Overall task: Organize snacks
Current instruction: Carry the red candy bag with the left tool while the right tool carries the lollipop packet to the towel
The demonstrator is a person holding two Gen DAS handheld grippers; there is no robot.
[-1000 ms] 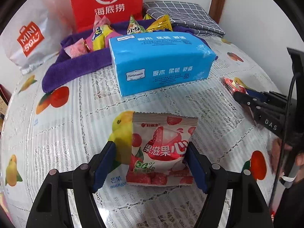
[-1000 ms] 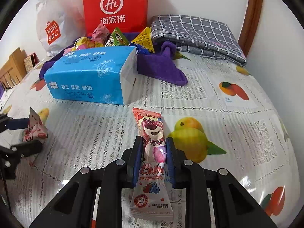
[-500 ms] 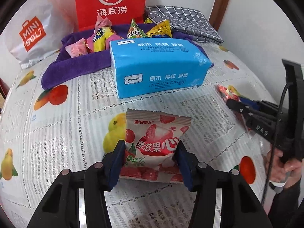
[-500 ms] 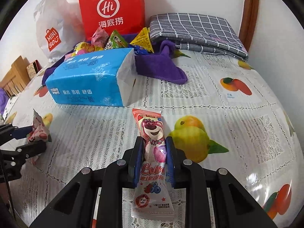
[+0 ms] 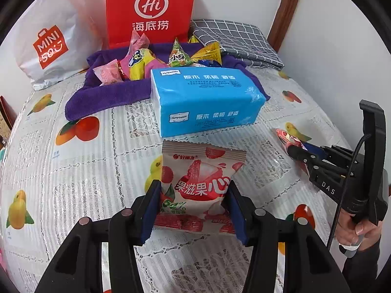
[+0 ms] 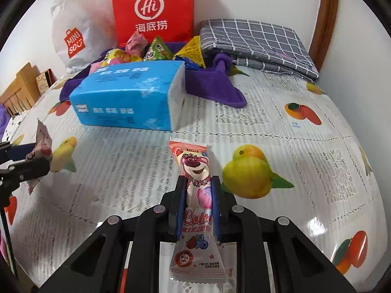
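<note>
My left gripper (image 5: 193,188) is shut on a pink strawberry snack pouch (image 5: 200,168). Its blue pads press both sides and the pouch is held a little off the fruit-print tablecloth (image 5: 97,161). The right wrist view shows that pouch (image 6: 42,141) and left gripper (image 6: 36,155) at the left edge. My right gripper (image 6: 199,183) is squeezed tight on a long Lotso bear candy packet (image 6: 195,163), whose lower end hangs behind the fingers. The right gripper (image 5: 297,147) also shows at the right of the left wrist view. Several wrapped snacks (image 5: 136,66) lie on a purple towel (image 5: 110,92) at the back.
A blue tissue pack (image 5: 207,100) lies between the grippers and the towel. Behind stand a red paper bag (image 5: 149,9), a white Miniso bag (image 5: 51,46) and a folded grey checked cloth (image 5: 234,39). A hand (image 5: 359,229) holds the right gripper.
The left jaws closed from wide apart onto the strawberry pouch and raised it off the cloth. The right gripper kept its hold on the Lotso packet and barely moved.
</note>
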